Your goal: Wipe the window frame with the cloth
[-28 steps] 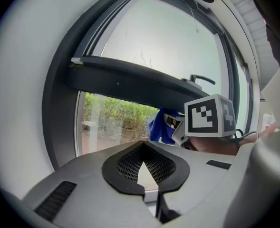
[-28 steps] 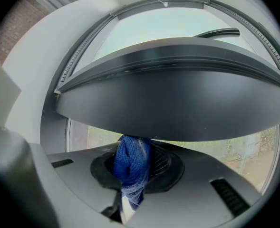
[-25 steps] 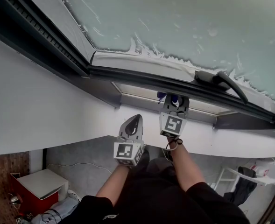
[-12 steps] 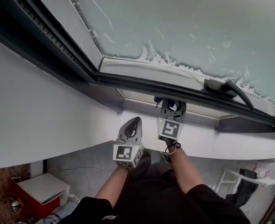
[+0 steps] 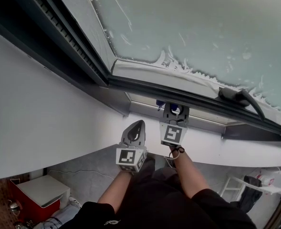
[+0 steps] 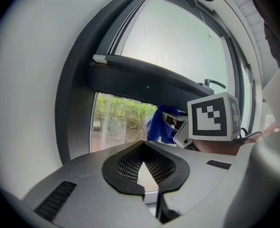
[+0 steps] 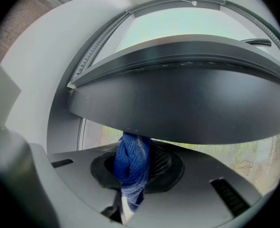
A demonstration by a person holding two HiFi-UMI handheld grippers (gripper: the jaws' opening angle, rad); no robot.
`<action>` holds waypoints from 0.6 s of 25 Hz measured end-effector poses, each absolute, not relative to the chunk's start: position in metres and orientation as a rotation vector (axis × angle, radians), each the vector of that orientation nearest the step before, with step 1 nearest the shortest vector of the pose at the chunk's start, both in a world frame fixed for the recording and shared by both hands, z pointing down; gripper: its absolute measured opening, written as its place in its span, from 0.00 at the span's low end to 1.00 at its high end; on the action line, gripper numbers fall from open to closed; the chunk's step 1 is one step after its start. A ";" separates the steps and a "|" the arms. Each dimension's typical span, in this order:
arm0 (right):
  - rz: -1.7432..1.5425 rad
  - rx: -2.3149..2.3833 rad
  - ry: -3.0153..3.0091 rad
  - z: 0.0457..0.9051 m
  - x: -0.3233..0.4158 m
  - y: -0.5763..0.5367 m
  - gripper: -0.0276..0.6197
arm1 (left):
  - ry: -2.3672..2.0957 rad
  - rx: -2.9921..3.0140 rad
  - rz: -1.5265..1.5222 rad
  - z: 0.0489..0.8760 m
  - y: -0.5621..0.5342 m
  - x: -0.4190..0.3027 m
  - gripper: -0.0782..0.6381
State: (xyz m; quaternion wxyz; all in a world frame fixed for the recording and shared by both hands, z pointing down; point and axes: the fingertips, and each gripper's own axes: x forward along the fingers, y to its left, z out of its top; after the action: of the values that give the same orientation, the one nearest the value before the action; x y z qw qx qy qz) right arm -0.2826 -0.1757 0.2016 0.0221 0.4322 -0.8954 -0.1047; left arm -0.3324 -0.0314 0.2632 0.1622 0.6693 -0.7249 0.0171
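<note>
- Window frame of dark grey metal runs across the scene under a frosted glass pane.
- Right claw is clamped on a bunched blue cloth, whose top reaches the frame's lower edge.
- Left claw is closed on nothing, just beside the right one.

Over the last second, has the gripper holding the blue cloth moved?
Yes. The right gripper, shut on the blue cloth, has slid left along the window frame, away from the window handle.
</note>
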 end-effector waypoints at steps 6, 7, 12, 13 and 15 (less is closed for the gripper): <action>-0.329 1.302 -2.790 0.203 -0.300 -0.172 0.10 | -2.081 1.891 0.031 0.265 -0.030 -0.341 0.12; -0.332 1.294 -2.792 0.203 -0.302 -0.171 0.10 | -2.085 1.889 0.030 0.265 -0.030 -0.343 0.12; -0.341 1.263 -2.796 0.204 -0.314 -0.168 0.10 | -2.107 1.864 0.021 0.266 -0.025 -0.357 0.12; -0.344 1.256 -2.798 0.204 -0.316 -0.167 0.10 | -2.111 1.858 0.019 0.267 -0.024 -0.360 0.12; -0.348 1.242 -2.802 0.204 -0.322 -0.166 0.10 | -2.118 1.846 0.017 0.268 -0.021 -0.364 0.12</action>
State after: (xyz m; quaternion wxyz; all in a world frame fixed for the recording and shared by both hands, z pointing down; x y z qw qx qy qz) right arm -0.3221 -0.1659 0.2039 0.0283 0.4024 -0.9080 -0.1127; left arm -0.3638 -0.0213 0.2681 0.1650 0.6481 -0.7434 0.0058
